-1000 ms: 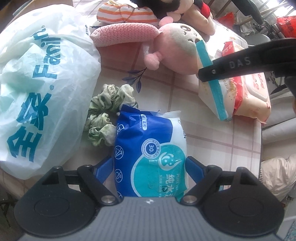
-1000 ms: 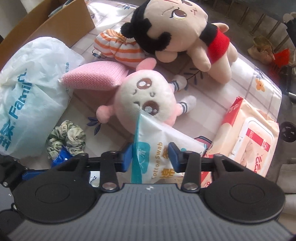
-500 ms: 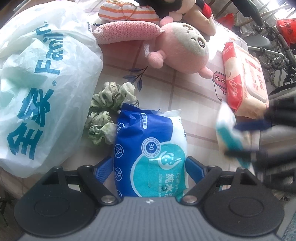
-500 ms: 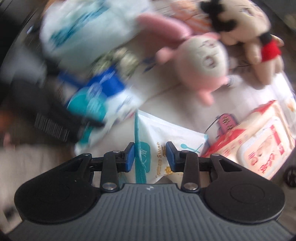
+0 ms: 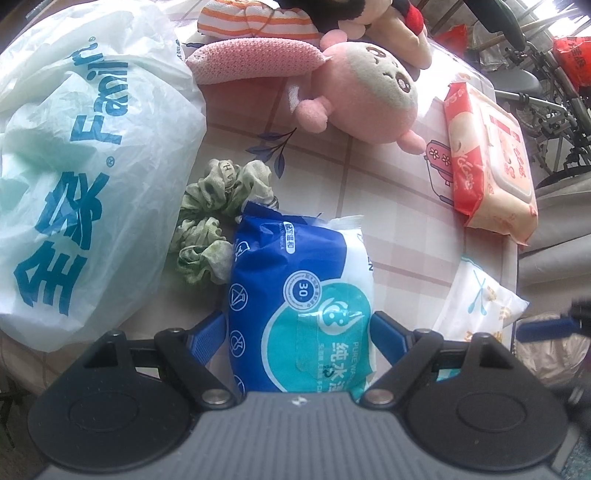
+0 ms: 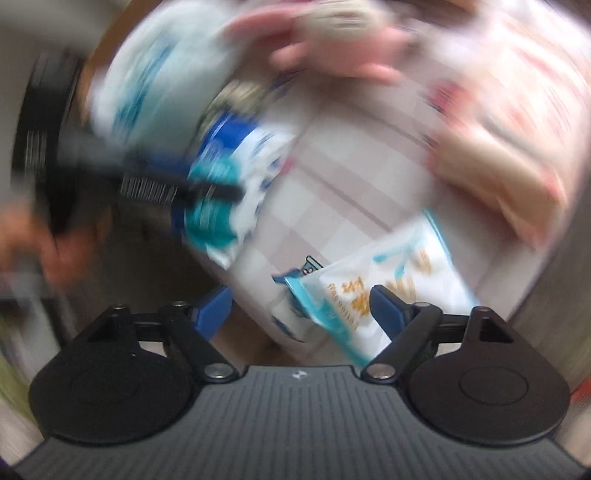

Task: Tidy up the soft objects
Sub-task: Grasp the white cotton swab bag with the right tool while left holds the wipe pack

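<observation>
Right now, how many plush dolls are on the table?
2: the pink doll lies at the table's far middle; the black-haired doll lies behind it, cut off by the frame. Others may be hidden.

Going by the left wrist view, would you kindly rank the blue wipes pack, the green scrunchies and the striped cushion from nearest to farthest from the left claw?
1. Blue wipes pack: between the left claw's fingers.
2. Green scrunchies: just beyond, up and left.
3. Striped cushion: far end, top of view.

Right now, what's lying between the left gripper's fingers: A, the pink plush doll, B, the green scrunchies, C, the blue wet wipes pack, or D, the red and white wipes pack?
C: the blue wet wipes pack lies between the left gripper's open blue fingers.
</observation>
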A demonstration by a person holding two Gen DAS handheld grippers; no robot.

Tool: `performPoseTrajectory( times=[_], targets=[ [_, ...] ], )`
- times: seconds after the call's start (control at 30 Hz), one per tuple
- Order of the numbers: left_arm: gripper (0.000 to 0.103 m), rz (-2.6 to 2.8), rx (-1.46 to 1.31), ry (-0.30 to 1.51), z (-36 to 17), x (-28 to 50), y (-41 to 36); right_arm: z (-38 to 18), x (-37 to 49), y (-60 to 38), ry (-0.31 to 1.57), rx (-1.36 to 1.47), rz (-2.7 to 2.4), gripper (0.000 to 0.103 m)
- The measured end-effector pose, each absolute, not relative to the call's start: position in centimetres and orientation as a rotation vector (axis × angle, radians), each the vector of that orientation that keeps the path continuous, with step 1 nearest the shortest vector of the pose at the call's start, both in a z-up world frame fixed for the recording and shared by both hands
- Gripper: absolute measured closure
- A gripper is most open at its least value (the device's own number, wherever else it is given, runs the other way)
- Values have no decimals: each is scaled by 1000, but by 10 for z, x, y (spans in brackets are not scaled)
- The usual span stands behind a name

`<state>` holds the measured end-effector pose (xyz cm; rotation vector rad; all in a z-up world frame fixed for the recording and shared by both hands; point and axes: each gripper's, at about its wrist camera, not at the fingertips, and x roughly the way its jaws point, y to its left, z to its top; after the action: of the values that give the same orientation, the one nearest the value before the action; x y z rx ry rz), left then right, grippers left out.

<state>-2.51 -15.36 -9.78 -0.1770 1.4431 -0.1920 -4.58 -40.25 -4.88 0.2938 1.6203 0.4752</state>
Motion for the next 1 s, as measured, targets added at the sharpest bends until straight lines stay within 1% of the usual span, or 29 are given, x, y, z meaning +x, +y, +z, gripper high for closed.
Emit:
performPoseTrajectory(
  times=[0.1,0.27,0.47,0.57,0.7,0.8,0.83,0.9,0.93,1.0],
  targets=[
    [17,-192,-179,1446,-98,-25,-154,-67,-55,-429,1643,502,243,20],
    [17,-198,-171,1444,-98,-25,-154,-95,-56,-432,1638,618,85,20],
    [17,-201,-166,1445,-98,-24,-155,-96,-26,-407,1604,419,190,20],
    [17,-200,-167,1447,-98,-25,-155,-98,-19,-403,1619,369,160,17],
    [17,-198,-175,1448,-98,-25,-154,-110,-15,-398,1639,356,98,17],
    [17,-200,-179,1449,-99,-26,-153,-113,-17,-386,1628,255,69,18],
    [17,-200,-179,1449,-99,-26,-153,-114,-19,-382,1623,220,63,20],
    [17,-200,-178,1449,-99,-25,-153,-114,-21,-378,1616,156,54,28],
    [17,-200,-176,1450,-99,-25,-153,-113,-22,-376,1606,125,60,34],
    [17,-198,-176,1454,-100,-24,-154,-111,-25,-375,1601,92,77,38]
  ],
)
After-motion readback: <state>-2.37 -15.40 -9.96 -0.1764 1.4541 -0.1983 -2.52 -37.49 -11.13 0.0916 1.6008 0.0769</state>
